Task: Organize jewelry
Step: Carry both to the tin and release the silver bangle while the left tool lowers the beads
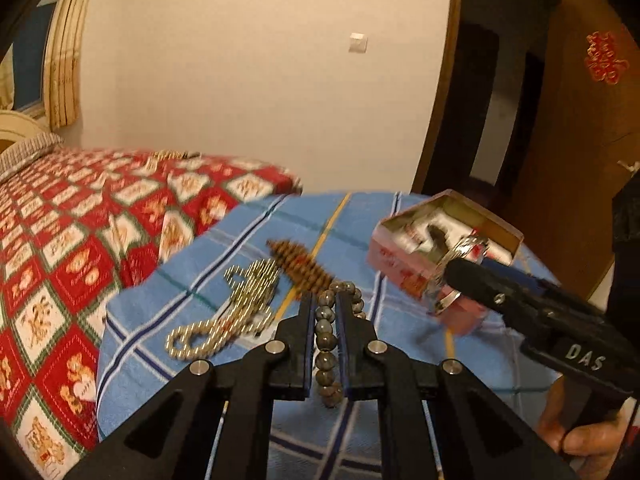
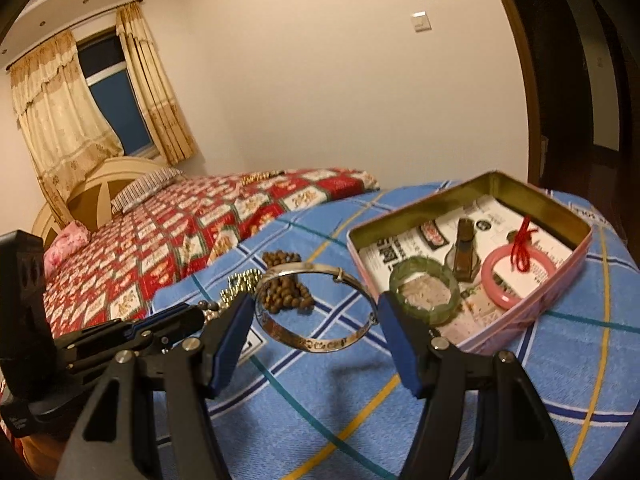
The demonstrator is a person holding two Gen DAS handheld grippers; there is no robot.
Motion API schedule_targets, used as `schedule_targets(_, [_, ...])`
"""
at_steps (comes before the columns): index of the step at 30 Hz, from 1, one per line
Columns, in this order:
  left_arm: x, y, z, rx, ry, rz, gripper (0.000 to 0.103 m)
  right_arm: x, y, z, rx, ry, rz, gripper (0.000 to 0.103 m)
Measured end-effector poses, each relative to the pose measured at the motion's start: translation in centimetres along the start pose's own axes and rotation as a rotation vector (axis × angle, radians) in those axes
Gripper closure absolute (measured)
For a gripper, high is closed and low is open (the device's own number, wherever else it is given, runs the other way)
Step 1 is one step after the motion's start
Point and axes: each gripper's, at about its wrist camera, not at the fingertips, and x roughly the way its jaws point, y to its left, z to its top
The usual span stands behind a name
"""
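The right hand-held gripper point(image 2: 316, 320), jaws spread wide on the silver bangle point(image 2: 316, 308), hangs just left of the open tin point(image 2: 472, 200) near the bed's corner, while the left hand-held gripper point(image 1: 325, 312) pinches the grey bead bracelet point(image 1: 326, 340).

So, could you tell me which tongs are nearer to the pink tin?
Right. The right tongs, holding the silver bangle, sit beside the pink tin; the left tongs grip the grey bead bracelet farther off.

Blue plaid cloth point(image 2: 460, 400), red patchwork bedspread point(image 2: 180, 232), cream curtains point(image 2: 60, 120), wall switch point(image 2: 421, 21), dark wooden door point(image 1: 580, 120)
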Motion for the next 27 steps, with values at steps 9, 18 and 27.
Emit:
schedule_targets(9, [-0.4, -3.8, 3.3, 0.047, -0.09, -0.101, 0.094, -3.1, -2.3, 2.1, 0.042, -0.134, -0.062, 0.036])
schedule_targets(18, [5.2, -8.4, 5.3, 0.054, -0.067, -0.199, 0.094, -2.9, -9.7, 4.7, 0.118, -0.134, -0.243, 0.036])
schedule_targets(27, [12.1, -10.2, 5.0, 0.047, 0.046, -0.177, 0.094, 2.0, -12.4, 6.2, 0.119, 0.025, -0.278, 0.091])
